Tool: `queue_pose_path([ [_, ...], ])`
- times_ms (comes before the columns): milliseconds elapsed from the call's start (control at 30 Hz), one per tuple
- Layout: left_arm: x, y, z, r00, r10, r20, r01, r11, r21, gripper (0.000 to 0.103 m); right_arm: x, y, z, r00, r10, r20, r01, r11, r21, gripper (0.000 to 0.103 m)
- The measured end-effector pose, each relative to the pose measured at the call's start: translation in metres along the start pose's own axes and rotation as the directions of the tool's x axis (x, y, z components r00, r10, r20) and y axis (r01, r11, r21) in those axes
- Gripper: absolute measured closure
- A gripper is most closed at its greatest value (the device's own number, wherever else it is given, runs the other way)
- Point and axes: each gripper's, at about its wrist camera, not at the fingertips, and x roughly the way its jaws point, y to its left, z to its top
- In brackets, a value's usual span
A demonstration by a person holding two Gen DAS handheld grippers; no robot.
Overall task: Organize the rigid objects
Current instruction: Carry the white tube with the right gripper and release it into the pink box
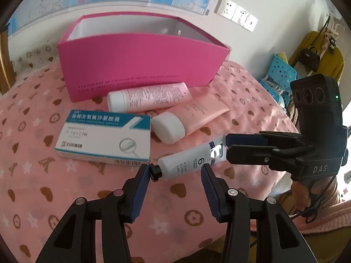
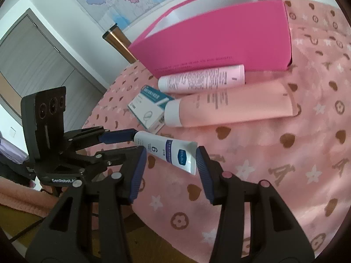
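Note:
A small white tube (image 1: 186, 160) (image 2: 175, 153) with a black cap hangs just above the pink blanket (image 1: 65, 197), and both grippers hold it. My left gripper (image 1: 175, 167) (image 2: 136, 142) is shut on it, one pad on the cap and the other against the body. My right gripper (image 2: 170, 151) (image 1: 226, 144) has its pads on the flat crimped end and on the body. Behind lie a blue-and-white medicine box (image 1: 103, 135) (image 2: 149, 107), a pale pink tube (image 1: 151, 97) (image 2: 201, 79) and a peach tube (image 1: 197, 114) (image 2: 237, 107). An open magenta box (image 1: 142, 61) (image 2: 219, 39) stands behind them.
The blanket falls away at its near edge. Wall sockets (image 1: 239, 14), blue baskets (image 1: 278, 70) and a hanging black bag (image 1: 309, 58) are at the far right. A grey wardrobe (image 2: 33, 54) and a wooden post (image 2: 120, 41) stand at the left. A hand (image 1: 305, 197) carries the right gripper.

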Motion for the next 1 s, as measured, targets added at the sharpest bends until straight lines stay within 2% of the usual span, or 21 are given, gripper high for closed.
queue_pose_path([
  [300, -0.012, -0.008, 0.033, 0.997, 0.014, 0.074, -0.017, 0.999, 0.035, 0.055, -0.017, 0.009, 0.025, 0.998, -0.031, 0.062, 0.035, 0.998, -0.059, 0.053],
  [533, -0.027, -0.018, 0.094, 0.977, 0.028, 0.211, -0.046, 0.996, 0.081, 0.055, -0.043, 0.015, 0.073, 0.981, -0.075, 0.18, 0.1, 0.986, -0.134, 0.053],
  [667, -0.023, -0.019, 0.126, 0.97, 0.017, 0.243, -0.042, 0.995, 0.096, 0.055, -0.052, 0.009, 0.103, 0.967, -0.105, 0.232, 0.14, 0.98, -0.141, 0.053],
  [833, -0.003, -0.014, 0.155, 0.974, 0.008, 0.227, -0.028, 0.996, 0.082, 0.055, -0.052, -0.007, 0.134, 0.957, -0.139, 0.253, 0.173, 0.977, -0.12, 0.053],
  [1000, 0.025, -0.004, 0.173, 0.985, 0.01, 0.172, -0.019, 0.999, 0.046, 0.055, -0.039, -0.029, 0.153, 0.959, -0.179, 0.218, 0.202, 0.975, -0.091, 0.053],
])
